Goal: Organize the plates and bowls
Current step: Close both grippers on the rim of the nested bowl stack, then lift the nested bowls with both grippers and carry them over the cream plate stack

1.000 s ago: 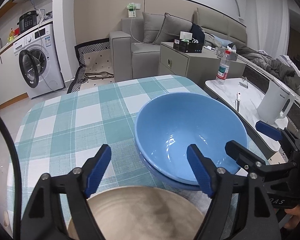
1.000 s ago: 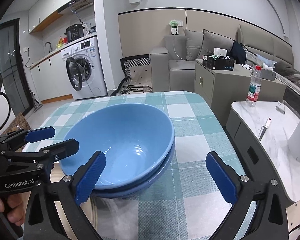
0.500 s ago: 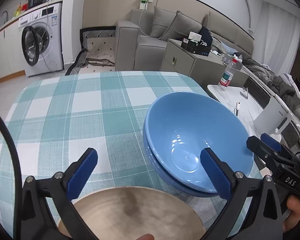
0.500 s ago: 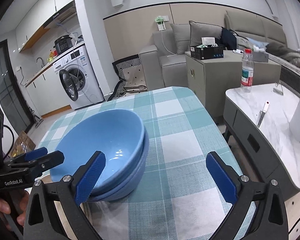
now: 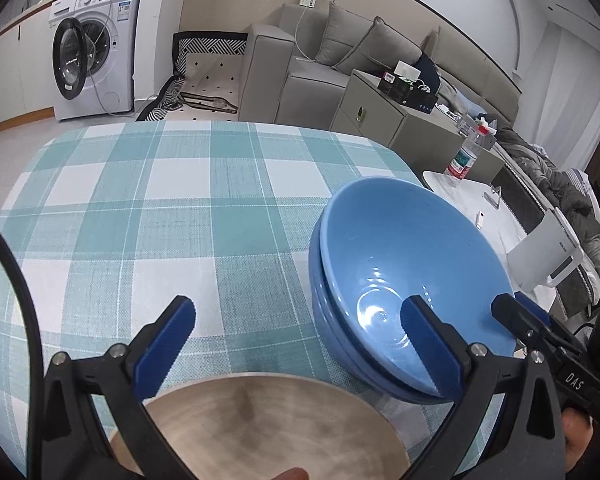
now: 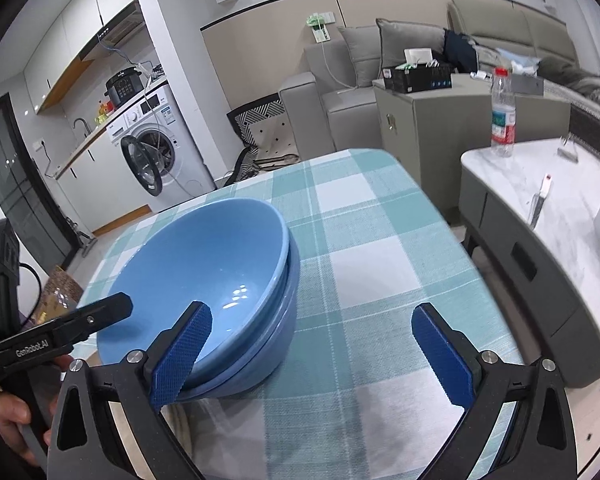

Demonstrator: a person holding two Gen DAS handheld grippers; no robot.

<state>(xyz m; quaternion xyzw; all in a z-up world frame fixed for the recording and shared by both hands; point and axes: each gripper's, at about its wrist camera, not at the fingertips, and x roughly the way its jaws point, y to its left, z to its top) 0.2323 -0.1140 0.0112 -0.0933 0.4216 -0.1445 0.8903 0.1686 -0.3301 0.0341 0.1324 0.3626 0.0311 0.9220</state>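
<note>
Bowls (image 5: 396,264), two glossy blue ones nested together, sit on the teal checked tablecloth (image 5: 172,216) toward its right side, with a tan plate (image 5: 256,420) at the near edge. The left gripper (image 5: 296,320) angles down over the plate, jaws spread wide and empty; the bowls lie just beside its right finger. The right gripper (image 6: 312,340) also tilts down, jaws wide apart and holding nothing, its left finger in front of the bowls' near rim, whether touching is unclear.
</note>
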